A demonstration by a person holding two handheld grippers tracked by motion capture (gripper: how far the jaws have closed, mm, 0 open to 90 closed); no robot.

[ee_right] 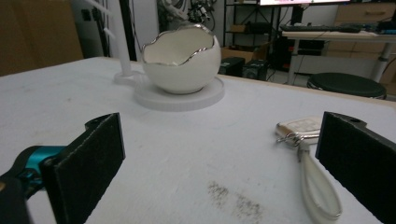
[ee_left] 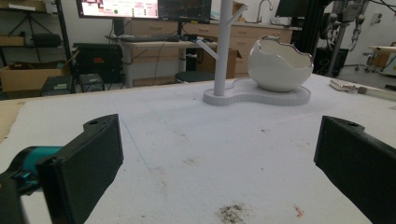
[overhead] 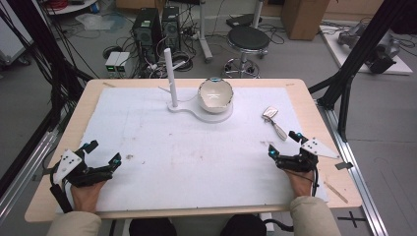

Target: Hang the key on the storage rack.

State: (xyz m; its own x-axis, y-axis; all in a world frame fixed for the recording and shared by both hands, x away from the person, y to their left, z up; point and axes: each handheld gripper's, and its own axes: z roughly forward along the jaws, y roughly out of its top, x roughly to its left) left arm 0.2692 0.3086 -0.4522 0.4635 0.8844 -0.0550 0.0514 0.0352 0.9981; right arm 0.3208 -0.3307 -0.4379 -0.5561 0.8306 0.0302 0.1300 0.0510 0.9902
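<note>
A white eggshell-shaped bowl [overhead: 215, 94] with a silver rim sits on a white stand [overhead: 194, 109] at the back middle of the table, beside the stand's upright post [overhead: 170, 78]. A pale key fob with a white strap [overhead: 273, 119] lies on the right of the white sheet. My left gripper [overhead: 103, 151] rests open near the front left corner, nothing between its jaws. At the front right my right gripper [overhead: 282, 142] is open too, just short of the fob. In the right gripper view the fob [ee_right: 301, 127] lies ahead by the right jaw and the bowl [ee_right: 181, 60] stands farther off.
The white sheet [overhead: 147, 128] covers most of the wooden table and bears small dirt marks [ee_left: 232, 212]. On the floor beyond the table stand a black stool [overhead: 248, 39], computer towers [overhead: 147, 29] and cables. Black frame struts [overhead: 354, 59] rise at the right.
</note>
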